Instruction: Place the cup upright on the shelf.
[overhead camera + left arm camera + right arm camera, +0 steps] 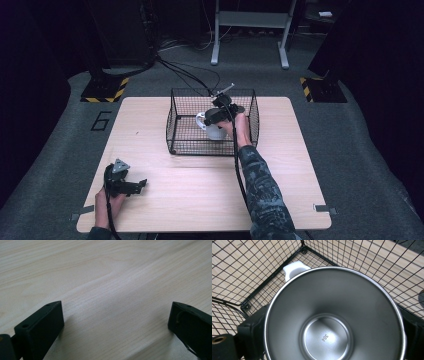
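Observation:
A white mug with a handle and a steel inside stands in the black wire basket at the back middle of the table. My right gripper reaches down into the basket, its jaws pressed on either side of the mug, one jaw at each lower corner of the right gripper view. My left gripper lies low at the table's front left, held by a hand. Its jaws stand wide apart over bare wood with nothing between them.
The light wooden table stretches wide between the basket and the front edge. Basket walls rise close around the mug. Beyond the table are grey carpet, cables and a metal stand.

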`<state>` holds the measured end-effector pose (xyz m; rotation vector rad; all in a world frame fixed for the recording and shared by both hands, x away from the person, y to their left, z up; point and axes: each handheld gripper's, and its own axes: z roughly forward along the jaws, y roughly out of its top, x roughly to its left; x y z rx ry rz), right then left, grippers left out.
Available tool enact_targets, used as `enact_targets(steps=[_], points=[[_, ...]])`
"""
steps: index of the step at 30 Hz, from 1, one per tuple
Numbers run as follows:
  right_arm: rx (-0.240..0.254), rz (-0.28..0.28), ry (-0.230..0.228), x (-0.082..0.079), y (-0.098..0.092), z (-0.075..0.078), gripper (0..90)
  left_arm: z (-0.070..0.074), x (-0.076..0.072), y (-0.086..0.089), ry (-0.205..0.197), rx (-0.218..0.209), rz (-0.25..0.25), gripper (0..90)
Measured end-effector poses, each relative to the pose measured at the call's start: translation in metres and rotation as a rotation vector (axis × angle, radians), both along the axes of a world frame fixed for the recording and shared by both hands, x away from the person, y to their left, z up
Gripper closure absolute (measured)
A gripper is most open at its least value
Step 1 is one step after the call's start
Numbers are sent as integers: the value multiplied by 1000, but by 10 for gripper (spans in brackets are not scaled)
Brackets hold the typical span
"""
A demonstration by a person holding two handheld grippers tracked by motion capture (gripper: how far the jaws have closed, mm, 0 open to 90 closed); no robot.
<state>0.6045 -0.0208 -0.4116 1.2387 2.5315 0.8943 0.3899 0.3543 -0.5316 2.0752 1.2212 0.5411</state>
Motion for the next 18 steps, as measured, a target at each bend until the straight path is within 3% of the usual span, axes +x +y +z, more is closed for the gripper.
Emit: enact_targets(steps=[18], points=[[-24,-16,30,3,1,-17,57,0,0,0,5,-4,4,4]])
